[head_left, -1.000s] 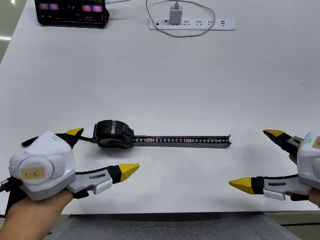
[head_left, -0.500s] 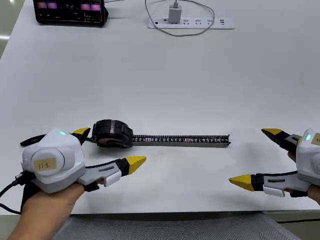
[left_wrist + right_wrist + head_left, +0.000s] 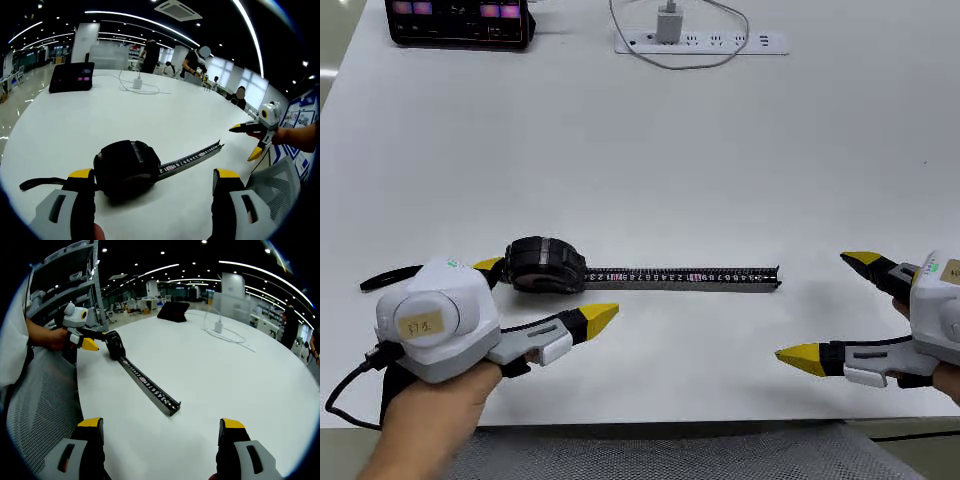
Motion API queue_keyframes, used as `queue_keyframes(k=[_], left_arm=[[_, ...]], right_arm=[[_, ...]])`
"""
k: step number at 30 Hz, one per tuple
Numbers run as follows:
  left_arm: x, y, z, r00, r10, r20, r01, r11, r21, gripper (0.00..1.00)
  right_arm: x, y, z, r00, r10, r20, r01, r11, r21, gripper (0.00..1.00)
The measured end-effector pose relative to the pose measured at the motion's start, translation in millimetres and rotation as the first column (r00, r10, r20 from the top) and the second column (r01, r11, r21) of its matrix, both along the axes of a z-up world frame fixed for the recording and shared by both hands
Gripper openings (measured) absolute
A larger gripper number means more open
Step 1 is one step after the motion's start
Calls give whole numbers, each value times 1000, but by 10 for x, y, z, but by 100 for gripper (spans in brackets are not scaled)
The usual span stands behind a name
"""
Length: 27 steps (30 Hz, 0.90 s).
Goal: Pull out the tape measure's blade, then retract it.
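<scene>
Black tape measure [image 3: 547,265] lies on the white table [image 3: 640,160], toward the near edge and left of centre. We see its blade [image 3: 685,278] drawn out flat to the right, hook end resting on the table, and a black strap [image 3: 388,279] lying off the case to the left. Left gripper [image 3: 545,291] has its fingers spread wide and grasps nothing. In the left gripper view the case sits between the two yellow tips, close against one. The other tip is apart from it, on the near side of the blade. We can't tell if the close tip touches. Right gripper [image 3: 829,307] is well to the right of the blade's end and points at it, fingers also spread wide and holding nothing. Farther back on the table we note a white power strip [image 3: 720,44] with a plugged charger [image 3: 669,28] and looped cable, and a dark tablet [image 3: 460,20] with a lit screen.
</scene>
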<state>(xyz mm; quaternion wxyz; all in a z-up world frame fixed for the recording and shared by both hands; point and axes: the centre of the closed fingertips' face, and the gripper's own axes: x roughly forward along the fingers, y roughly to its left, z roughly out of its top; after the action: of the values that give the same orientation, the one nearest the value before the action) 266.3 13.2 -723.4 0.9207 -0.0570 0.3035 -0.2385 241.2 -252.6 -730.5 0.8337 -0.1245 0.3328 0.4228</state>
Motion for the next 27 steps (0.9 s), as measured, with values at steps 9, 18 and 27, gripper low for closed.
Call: queue_keyframes(k=[9,18,27], left_arm=[[57,8,-35,999,54,7,-54,998,20,94],[119,29,-77,994,110,12,-110,993,46,91],[169,88,-130,988,152,24,-154,984,85,83]], right_arm=[[72,-4,6,999,37,7,-37,999,-19,88],[165,-7,-13,995,103,0,-103,993,-58,81],[177,13,-74,985,170,-29,-172,981,-89,72]])
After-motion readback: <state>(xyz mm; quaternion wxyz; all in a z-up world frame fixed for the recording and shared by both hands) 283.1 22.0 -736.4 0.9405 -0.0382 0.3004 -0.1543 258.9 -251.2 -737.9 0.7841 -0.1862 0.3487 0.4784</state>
